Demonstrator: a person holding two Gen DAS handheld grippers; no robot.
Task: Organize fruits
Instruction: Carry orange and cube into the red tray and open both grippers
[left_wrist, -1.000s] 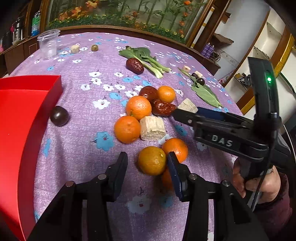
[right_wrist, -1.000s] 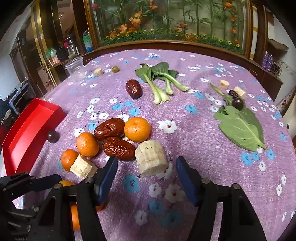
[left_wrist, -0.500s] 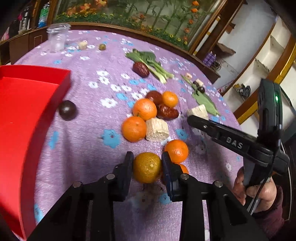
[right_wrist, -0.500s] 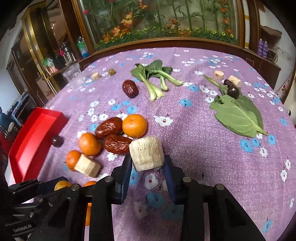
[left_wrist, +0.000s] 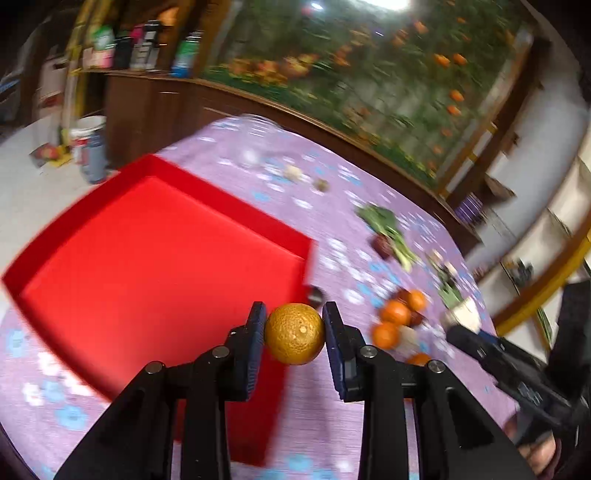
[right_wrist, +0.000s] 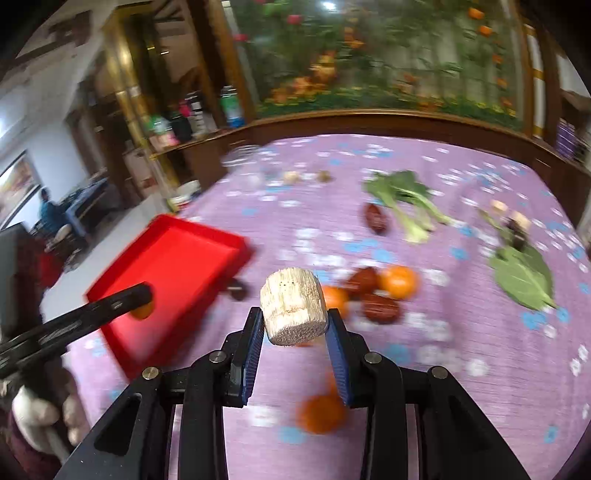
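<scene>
Operator: Status of left gripper (left_wrist: 294, 334)?

Technician: Jaws clamped on a yellow-orange mandarin (left_wrist: 294, 333), one pad on each side. The fruit is off the cloth, held over the near right corner of the red tray (left_wrist: 155, 266). The tray interior shows nothing in it in the left wrist view.

Operator: Right gripper (right_wrist: 294, 328)?

Technician: Jaws clamped on the pale cut sugarcane piece (right_wrist: 293, 308), gripped low on its sides; its upper part stands above the fingertips. It is lifted clear of the purple flowered tablecloth (right_wrist: 443, 369).

Operator: Remaining fruit?

Technician: On the cloth, right of the tray: a cluster of orange mandarins (right_wrist: 399, 282) touching dark red dates (right_wrist: 380, 308). One more mandarin (right_wrist: 321, 413) lies near the right gripper's base. A small dark round fruit (right_wrist: 236, 290) sits just beside the tray's corner. Farther back: a single date (right_wrist: 376, 219) beside a green bok choy (right_wrist: 406, 201), and a broad green leaf (right_wrist: 522, 275) at right.

Operator: Image quality?

Technician: Background is motion-blurred; small items at the far edge cannot be identified.
</scene>
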